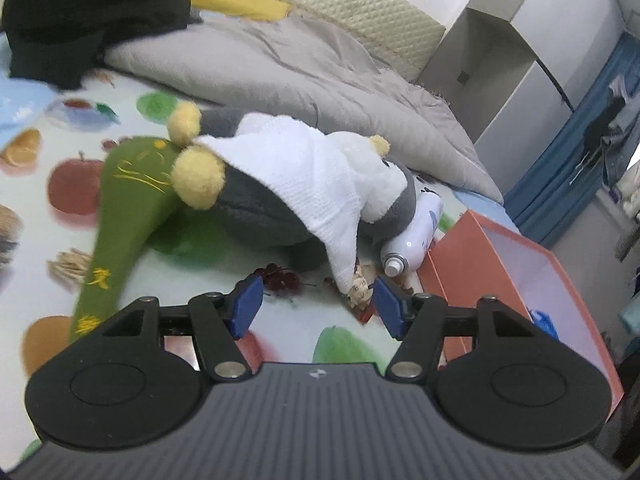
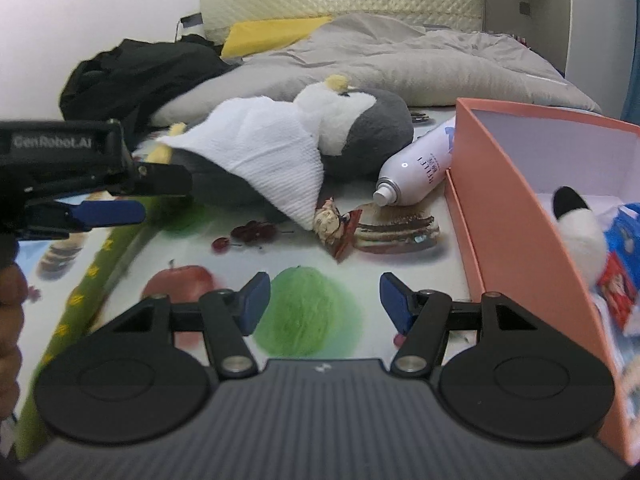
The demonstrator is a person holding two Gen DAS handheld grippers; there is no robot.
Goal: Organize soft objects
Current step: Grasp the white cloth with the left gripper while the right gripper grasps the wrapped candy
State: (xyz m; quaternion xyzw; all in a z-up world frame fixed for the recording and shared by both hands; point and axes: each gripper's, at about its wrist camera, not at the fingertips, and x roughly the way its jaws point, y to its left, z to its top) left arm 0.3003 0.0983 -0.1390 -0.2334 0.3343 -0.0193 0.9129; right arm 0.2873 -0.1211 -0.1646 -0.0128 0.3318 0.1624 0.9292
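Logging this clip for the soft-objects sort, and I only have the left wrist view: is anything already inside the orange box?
Observer: Yes. The right wrist view shows a black-and-white plush lying in the orange box.
Operator: Anything else in there?
Observer: A red packet lies beside that plush.
Operator: And the right tongs?
Observer: The right tongs are open with nothing between them, above the fruit-print sheet, next to the box.
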